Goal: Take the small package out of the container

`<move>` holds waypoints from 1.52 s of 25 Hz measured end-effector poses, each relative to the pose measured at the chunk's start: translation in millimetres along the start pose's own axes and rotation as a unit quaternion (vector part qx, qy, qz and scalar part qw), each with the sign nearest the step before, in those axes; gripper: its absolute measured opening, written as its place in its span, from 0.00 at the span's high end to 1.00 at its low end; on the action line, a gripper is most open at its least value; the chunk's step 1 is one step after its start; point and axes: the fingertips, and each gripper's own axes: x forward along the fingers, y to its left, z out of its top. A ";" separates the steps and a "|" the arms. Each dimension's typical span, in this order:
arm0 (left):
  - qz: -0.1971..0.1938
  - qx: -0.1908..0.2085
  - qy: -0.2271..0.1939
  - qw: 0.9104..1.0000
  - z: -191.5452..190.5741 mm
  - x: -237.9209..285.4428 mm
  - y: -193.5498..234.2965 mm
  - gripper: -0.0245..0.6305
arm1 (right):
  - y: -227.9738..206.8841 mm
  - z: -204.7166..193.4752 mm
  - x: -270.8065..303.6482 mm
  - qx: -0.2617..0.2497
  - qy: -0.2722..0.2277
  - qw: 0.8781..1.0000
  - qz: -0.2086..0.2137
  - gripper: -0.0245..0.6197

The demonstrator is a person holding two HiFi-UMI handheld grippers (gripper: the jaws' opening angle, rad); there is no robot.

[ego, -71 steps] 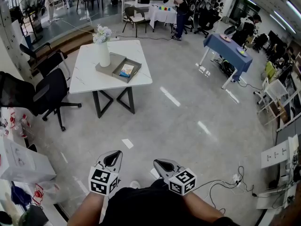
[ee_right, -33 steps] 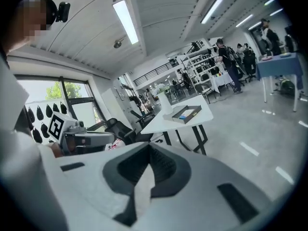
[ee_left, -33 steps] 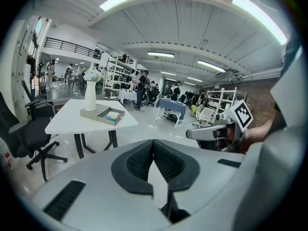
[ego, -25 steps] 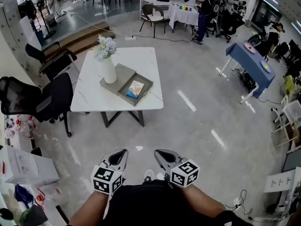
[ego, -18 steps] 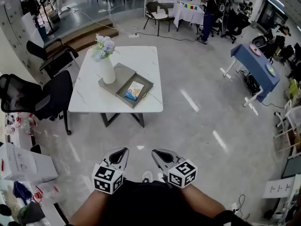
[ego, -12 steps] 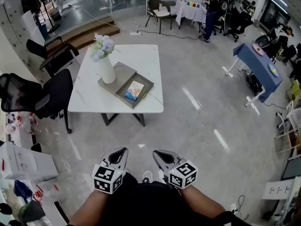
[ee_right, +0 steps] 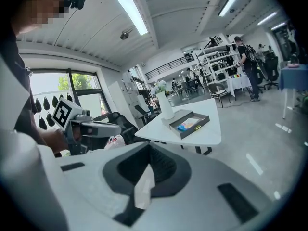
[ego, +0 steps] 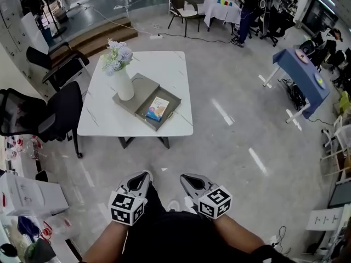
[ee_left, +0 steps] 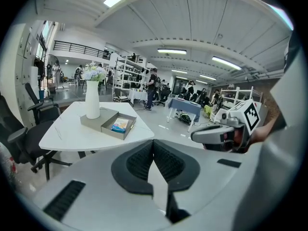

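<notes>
A small colourful package point(ego: 158, 108) lies in a shallow grey container point(ego: 147, 121) on a white table point(ego: 104, 114), beside a white vase of flowers point(ego: 125, 84). Both grippers are held low by the person's waist, well short of the table. My left gripper point(ego: 140, 177) is shut with nothing in it, and so is my right gripper point(ego: 188, 178). In the left gripper view the shut left gripper point(ee_left: 153, 141) points toward the package point(ee_left: 119, 125). From the right gripper view, the right gripper point(ee_right: 148, 146) faces the package point(ee_right: 188, 124) in its container point(ee_right: 198, 127).
A black office chair point(ego: 33, 119) stands left of the table, a second one point(ego: 57, 64) behind it. A white box point(ego: 24, 193) sits at the lower left. A blue table point(ego: 301, 73) stands at the far right; a person point(ego: 249, 4) stands at the back.
The table with the container has drawn nearer and shifted slightly in the head view as the person walks toward it. Both grippers stay shut at the waist.
</notes>
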 end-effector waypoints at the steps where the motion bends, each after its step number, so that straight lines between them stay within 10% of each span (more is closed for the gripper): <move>1: -0.002 0.000 0.000 1.000 2.7 4.0 4.9 0.96 | -2.6 3.9 5.0 -0.004 0.001 1.000 -0.002 0.96; 20: -0.052 0.043 -0.018 0.998 123.6 95.6 145.6 0.96 | -67.4 131.7 144.5 -0.027 -0.014 0.998 -0.061 0.96; 38: -0.100 0.056 0.002 0.993 146.0 152.8 223.3 0.96 | -102.2 157.6 212.7 0.002 -0.019 0.992 -0.123 0.96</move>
